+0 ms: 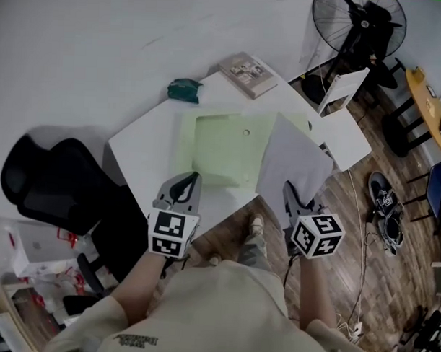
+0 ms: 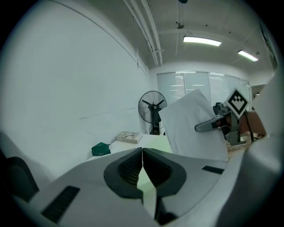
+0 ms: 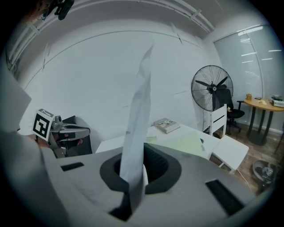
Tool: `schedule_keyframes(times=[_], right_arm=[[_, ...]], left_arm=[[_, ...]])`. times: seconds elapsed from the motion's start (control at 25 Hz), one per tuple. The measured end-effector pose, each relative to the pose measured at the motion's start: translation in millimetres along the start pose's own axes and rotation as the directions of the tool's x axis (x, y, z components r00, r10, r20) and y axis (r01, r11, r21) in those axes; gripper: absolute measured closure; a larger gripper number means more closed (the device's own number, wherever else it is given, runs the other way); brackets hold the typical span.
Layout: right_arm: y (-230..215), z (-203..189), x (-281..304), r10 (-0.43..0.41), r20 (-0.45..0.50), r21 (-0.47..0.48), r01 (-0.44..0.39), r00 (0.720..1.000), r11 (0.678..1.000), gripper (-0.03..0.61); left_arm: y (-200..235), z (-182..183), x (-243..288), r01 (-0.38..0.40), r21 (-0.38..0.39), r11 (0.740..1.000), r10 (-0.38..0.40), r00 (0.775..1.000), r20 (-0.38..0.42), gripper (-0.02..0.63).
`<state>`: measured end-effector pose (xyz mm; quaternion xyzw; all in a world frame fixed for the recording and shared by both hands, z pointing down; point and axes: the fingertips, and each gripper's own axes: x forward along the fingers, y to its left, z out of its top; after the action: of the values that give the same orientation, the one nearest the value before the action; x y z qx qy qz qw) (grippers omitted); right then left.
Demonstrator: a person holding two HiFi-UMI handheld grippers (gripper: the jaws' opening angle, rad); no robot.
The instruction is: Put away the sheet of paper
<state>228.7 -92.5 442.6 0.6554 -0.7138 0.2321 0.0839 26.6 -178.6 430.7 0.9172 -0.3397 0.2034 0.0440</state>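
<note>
The right hand-held gripper (image 1: 289, 188) pinches the near edge of the sheet (image 1: 293, 163), its jaws pressed on the paper. In the right gripper view the sheet (image 3: 137, 119) rises edge-on from between the jaws. It stands raised over the near right part of the white counter (image 1: 146, 144), and in the head view it covers the right edge of a green folder (image 1: 221, 146) that lies flat in the middle of the counter. The left hand-held gripper (image 1: 194, 179) sits at the counter's near edge, by the folder's near left corner, with its jaws pressed together and nothing between them. A book (image 1: 247, 74) lies at the far edge, with a teal bundle (image 1: 184, 89) to its left. A fan (image 1: 358, 25) stands on the floor at the far right, and a black chair (image 1: 54, 180) is to the left.
</note>
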Motion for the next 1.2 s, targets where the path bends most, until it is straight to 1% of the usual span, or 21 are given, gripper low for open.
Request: schedule_keyframes(times=[0.16,0.32,0.48,0.64,0.76,0.92,1.2], right_arm=[[-24.8,5.3,36.8,0.072,-0.043,0.036,-0.07,0.997,0.997,0.555],[-49.6,9.0,76.8,0.142,-0.087,0.078,-0.136,0.986,0.988,0.555],[-68.0,2.9,115.0,0.208,-0.14,0.122,-0.191,0.968,0.974,0.555],[-85.6,-10.1,150.7,0.27,-0.194,0.174,-0.238,0.943,0.956,0.555],[-98.2,-22.4,177.1,0.307,-0.243,0.216,-0.257,0.92,0.942,0.555],[-108.4,-39.4,206.1,0.358,-0.302,0.261,-0.285,0.883,0.922,0.555],[-120.4,-61.2,241.2,0.429,-0.363,0.364,-0.298,0.827,0.882,0.555]], left_arm=[[5.7,-0.3,32.0,-0.042,-0.027,0.999,0.041,0.998,-0.041,0.592],[13.3,-4.5,63.2,-0.087,-0.045,0.995,0.083,0.993,-0.088,0.592],[21.7,-13.2,85.7,-0.141,-0.072,0.987,0.131,0.982,-0.136,0.592],[25.9,-24.0,103.4,-0.198,-0.126,0.972,0.173,0.967,-0.184,0.592],[28.5,-34.4,113.1,-0.243,-0.146,0.959,0.205,0.951,-0.233,0.592],[31.4,-50.9,121.2,-0.311,-0.171,0.935,0.253,0.922,-0.294,0.592],[33.1,-73.5,129.2,-0.405,-0.192,0.894,0.317,0.873,-0.371,0.592]])
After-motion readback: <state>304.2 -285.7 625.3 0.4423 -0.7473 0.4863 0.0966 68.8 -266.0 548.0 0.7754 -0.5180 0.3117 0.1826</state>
